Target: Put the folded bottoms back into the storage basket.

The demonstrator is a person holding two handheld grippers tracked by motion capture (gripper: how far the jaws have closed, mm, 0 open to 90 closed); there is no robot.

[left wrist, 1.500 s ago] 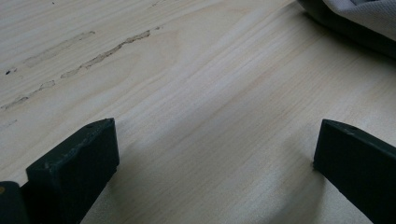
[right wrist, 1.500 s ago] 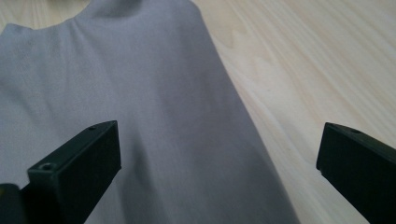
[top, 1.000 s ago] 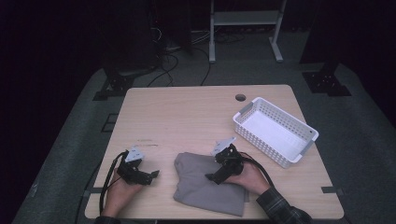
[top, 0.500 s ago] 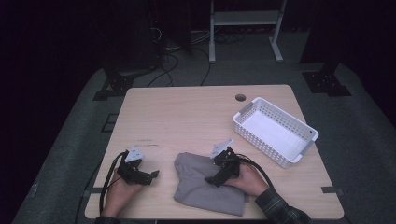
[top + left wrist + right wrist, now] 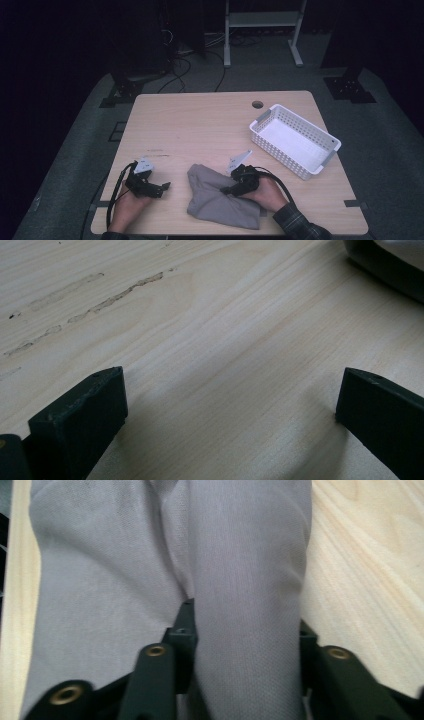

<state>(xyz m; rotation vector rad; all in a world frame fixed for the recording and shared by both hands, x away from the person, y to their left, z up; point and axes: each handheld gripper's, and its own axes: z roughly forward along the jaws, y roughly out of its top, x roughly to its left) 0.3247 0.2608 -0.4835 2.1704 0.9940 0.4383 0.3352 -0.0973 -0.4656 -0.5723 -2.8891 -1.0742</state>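
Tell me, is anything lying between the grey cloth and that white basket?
Nothing visible: bare table separates the grey cloth from the white basket. The right gripper has just been closing, with a fold between its jaws.

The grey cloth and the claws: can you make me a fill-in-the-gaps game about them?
1. The right claw has just been closing, and a fold of the grey ____ is between its jaws.
2. The left claw rests on the bare table with its jaws ____.
3. The basket is coloured ____.

Missing words: cloth; open; white

Left gripper [image 5: 230,415] jaws wide apart over bare wooden table [image 5: 210,330]; grey cloth [image 5: 390,265] edge top right
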